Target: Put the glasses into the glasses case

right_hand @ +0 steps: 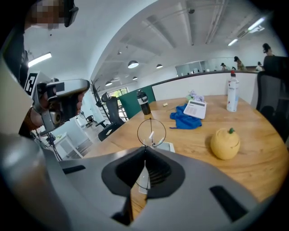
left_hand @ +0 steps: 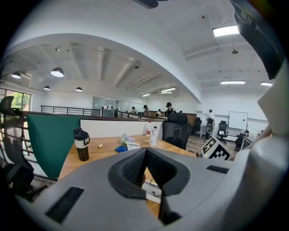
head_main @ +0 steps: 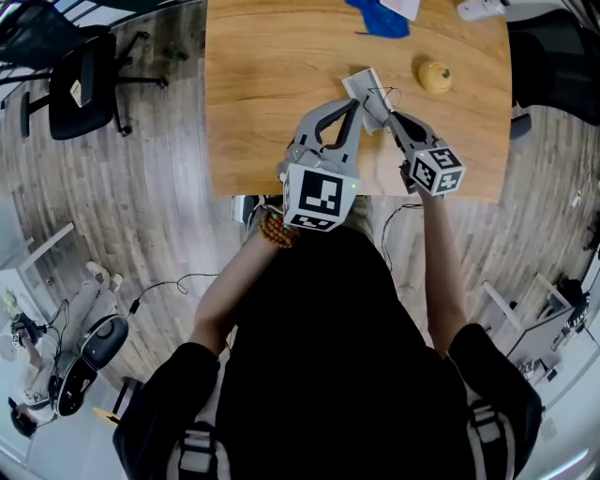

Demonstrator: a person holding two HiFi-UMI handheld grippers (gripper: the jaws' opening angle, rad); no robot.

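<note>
Glasses (right_hand: 151,133): one pair
Glasses case (head_main: 364,86): one
Yellow fruit-shaped jar (head_main: 434,76): one
Blue cloth (head_main: 380,17): one
Calculator (right_hand: 196,108): one
Black travel mug (left_hand: 81,144): one

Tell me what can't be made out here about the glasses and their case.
White glasses case: its inside; in the head view the grippers overlap it, and each gripper view shows only a strip.
Thin wire-rimmed glasses: whether the arms are folded; too fine in the head view, partly behind the right gripper's shut jaws.
Left gripper: whether its tips pinch the case; its own jaws hide that.
</note>
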